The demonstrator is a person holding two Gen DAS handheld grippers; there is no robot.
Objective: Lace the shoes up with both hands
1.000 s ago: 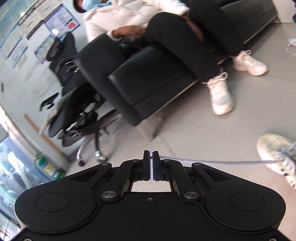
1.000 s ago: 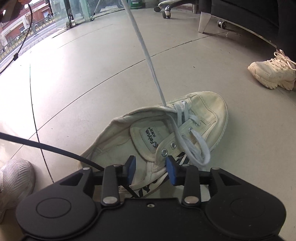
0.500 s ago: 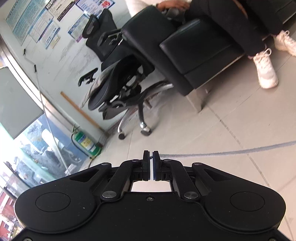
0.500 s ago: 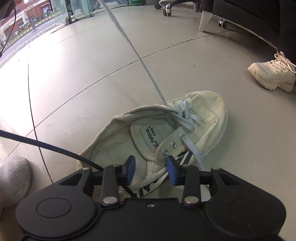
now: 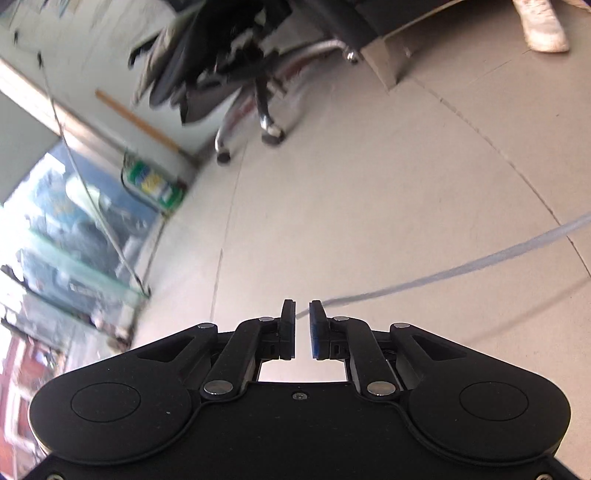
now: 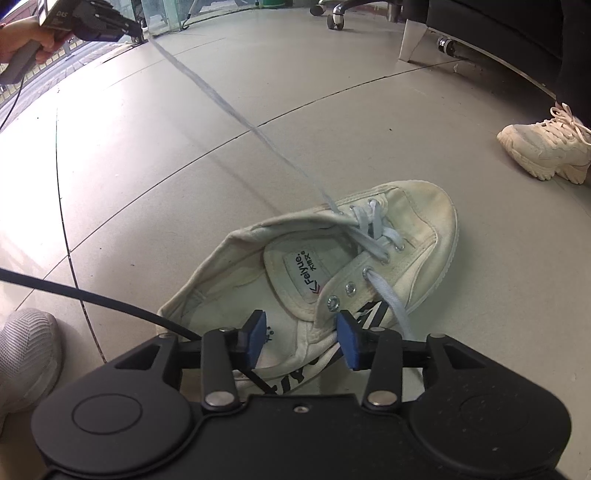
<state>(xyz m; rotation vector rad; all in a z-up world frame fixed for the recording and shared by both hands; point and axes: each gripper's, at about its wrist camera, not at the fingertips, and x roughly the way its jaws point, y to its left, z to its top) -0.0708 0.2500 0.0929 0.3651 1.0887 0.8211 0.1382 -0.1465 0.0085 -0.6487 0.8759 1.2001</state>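
Underfoot, pale tiled floor (image 6: 155, 155) beneath cream shoe (image 6: 417, 236), chair castors (image 5: 271, 134) beyond.

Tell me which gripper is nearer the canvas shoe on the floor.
Right. The right gripper hovers open just over the canvas shoe, by its collar. The left gripper is far off, at the far end of the stretched lace.

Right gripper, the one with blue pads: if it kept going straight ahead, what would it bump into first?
Most likely the white canvas shoe. The right gripper is open, and the shoe's side with the eyelets sits right between its pads. Exact depth is hard to judge through the fisheye.
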